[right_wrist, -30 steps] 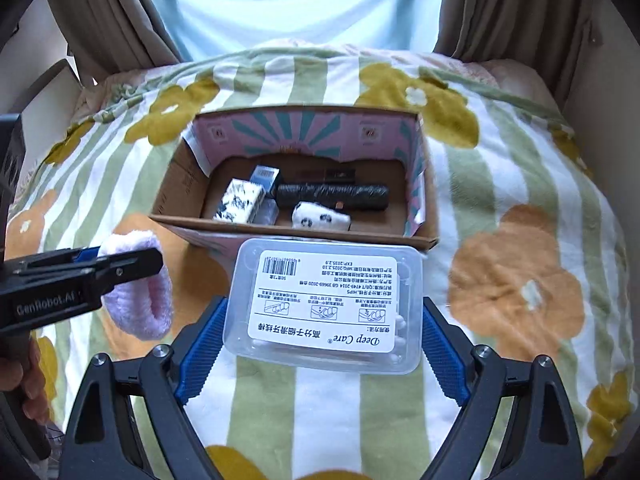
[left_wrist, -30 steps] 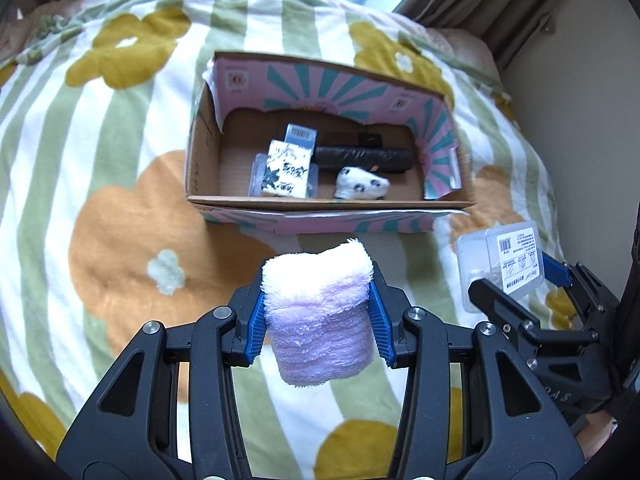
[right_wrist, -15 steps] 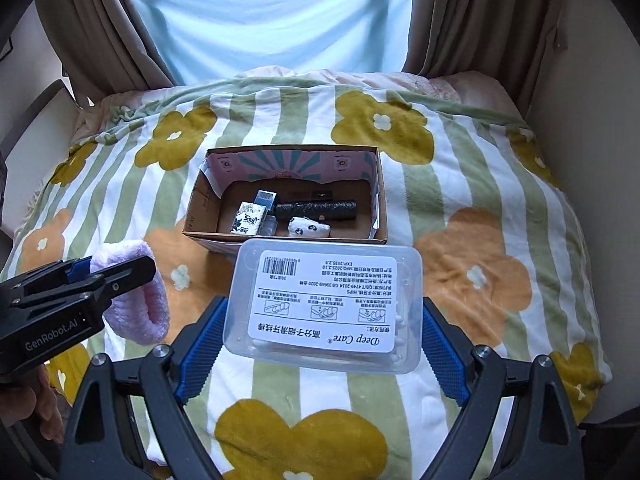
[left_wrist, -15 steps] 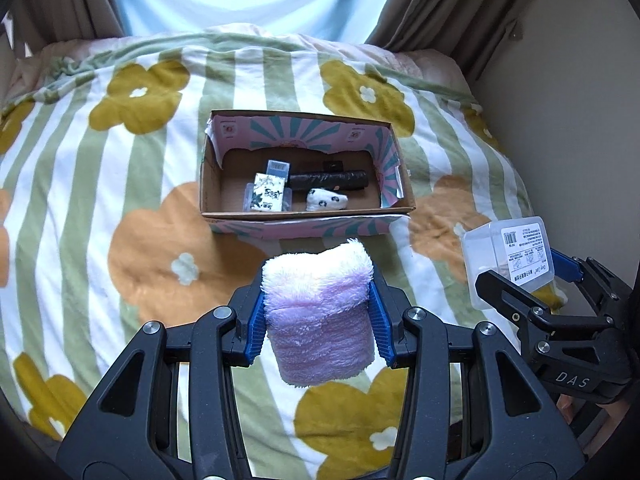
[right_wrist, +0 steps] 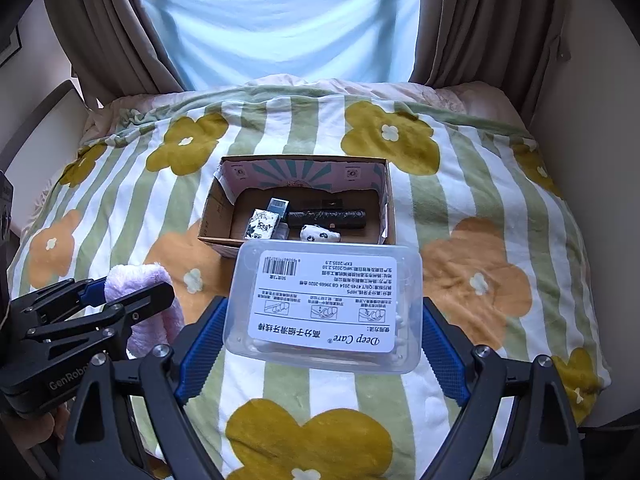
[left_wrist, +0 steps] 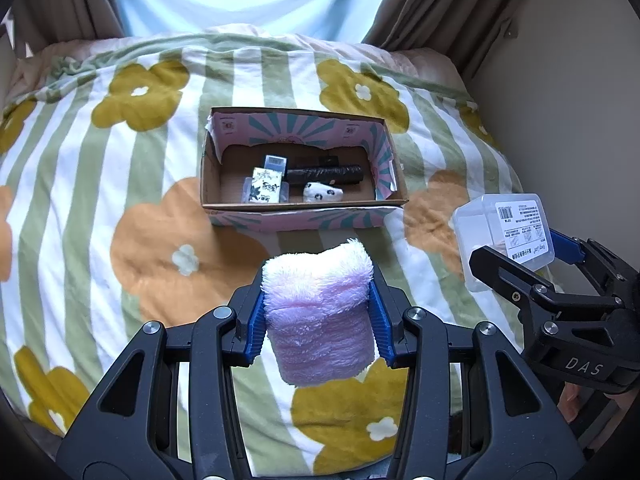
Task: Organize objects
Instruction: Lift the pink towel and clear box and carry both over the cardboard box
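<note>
Holding: left gripper [left_wrist: 317, 322] clamped on a pink towel [left_wrist: 318, 316]; right gripper [right_wrist: 322, 342] clamped on a clear case [right_wrist: 324, 306].
Towel: rolled, upright between the blue pads [left_wrist: 256, 330], off the blanket [left_wrist: 120, 152], at 6 o'clock from the box [left_wrist: 304, 212].
Case: label up, printed text upside down in the right wrist view, lifted clear of the bed; at 4 o'clock from the box in the left wrist view.
Box: open cardboard, mid-bed, well apart from both grippers.
Box contents: black roll [left_wrist: 325, 175] along the back, patterned packet [left_wrist: 265, 186] at 9 o'clock of it, small spotted bundle [left_wrist: 322, 192] just in front of the roll, small blue-labelled item [left_wrist: 275, 162] behind the packet.
Change: box smaller and farther than a second ago, more bed and curtain [right_wrist: 476, 20] in sight; both grippers pulled up and back, loads unchanged in the jaws.
Meaning: probably a carry pause, not a placing; neither towel nor case in the box yet.
Next: likely a forward reach over the near wall, one gripper at a time, free floor at 3 o'clock of the roll looking tight for the case.
Risk: soft towel sagging below the pads, catching the near wall on the way in.
</note>
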`<state>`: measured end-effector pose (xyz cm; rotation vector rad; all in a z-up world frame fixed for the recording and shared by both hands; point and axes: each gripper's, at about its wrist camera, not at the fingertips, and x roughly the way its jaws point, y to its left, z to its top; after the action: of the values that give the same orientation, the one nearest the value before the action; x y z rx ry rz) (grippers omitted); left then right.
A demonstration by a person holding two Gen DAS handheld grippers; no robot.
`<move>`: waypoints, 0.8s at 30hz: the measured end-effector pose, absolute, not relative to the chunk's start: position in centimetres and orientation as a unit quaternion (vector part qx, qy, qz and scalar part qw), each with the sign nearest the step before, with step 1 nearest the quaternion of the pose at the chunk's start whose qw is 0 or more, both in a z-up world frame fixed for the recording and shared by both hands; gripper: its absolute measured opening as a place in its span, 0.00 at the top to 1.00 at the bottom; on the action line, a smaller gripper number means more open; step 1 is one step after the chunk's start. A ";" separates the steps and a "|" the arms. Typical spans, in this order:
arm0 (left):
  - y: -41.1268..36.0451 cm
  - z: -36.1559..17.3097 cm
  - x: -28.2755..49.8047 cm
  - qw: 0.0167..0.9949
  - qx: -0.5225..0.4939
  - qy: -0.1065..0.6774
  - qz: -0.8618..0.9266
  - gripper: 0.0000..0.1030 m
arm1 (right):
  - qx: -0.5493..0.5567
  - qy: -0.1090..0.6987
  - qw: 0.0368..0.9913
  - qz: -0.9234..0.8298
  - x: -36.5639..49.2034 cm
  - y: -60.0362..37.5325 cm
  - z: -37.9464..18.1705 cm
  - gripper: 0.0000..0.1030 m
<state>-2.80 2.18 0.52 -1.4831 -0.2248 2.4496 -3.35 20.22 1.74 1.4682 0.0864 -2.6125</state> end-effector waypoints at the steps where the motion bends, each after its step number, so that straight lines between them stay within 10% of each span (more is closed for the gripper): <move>1: 2.1 0.5 -3.0 0.134 -0.511 -0.078 0.845 0.61 | 0.488 0.028 0.072 -0.869 -3.5 20.2 1.8 0.14; 24: -0.5 -3.1 -19.8 0.128 -0.526 -0.081 0.837 0.61 | 0.511 -0.007 0.042 -0.859 -18.6 19.3 -1.8 0.14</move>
<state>-19.76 -0.47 -3.12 -1.5285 -0.2357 2.4348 -18.60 19.27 -1.78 1.5633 -0.0218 -2.6275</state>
